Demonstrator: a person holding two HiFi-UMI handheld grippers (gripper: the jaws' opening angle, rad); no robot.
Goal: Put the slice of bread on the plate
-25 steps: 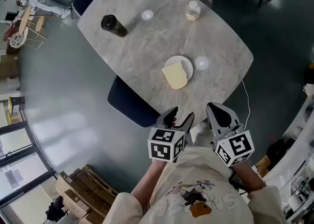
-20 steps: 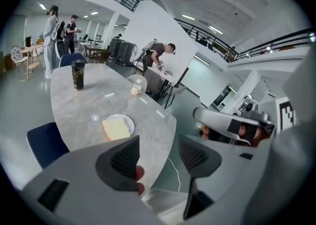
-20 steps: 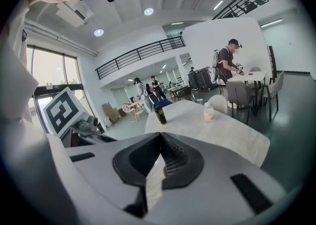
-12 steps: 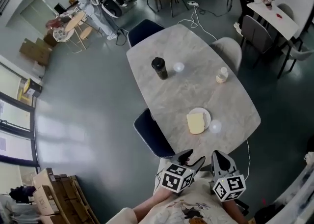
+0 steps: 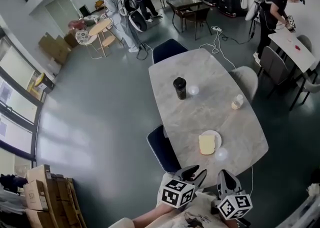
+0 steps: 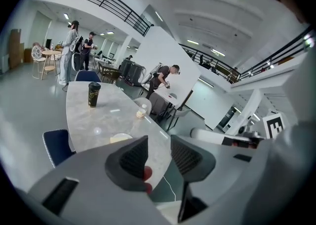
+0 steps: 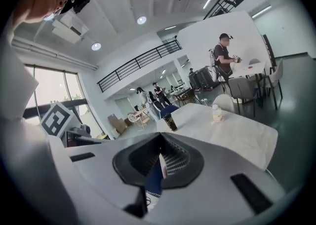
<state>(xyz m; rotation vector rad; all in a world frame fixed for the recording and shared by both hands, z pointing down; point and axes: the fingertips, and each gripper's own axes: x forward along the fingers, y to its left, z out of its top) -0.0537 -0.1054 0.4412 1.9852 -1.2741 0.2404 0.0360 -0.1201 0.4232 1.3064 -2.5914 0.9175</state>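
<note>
Bread (image 5: 206, 145) lies on plate (image 5: 217, 136), lower centre-right of head view; task looks done. Left gripper (image 5: 194, 173), bottom edge: jaws closing, nothing between. Right gripper (image 5: 226, 176): jaws together, empty.

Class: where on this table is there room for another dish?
Bare: the middle of the grey marble table, between the dark tumbler, small bottle and round white plate; also the far end beyond the tumbler. Tightest around the plate and its bread.
</note>
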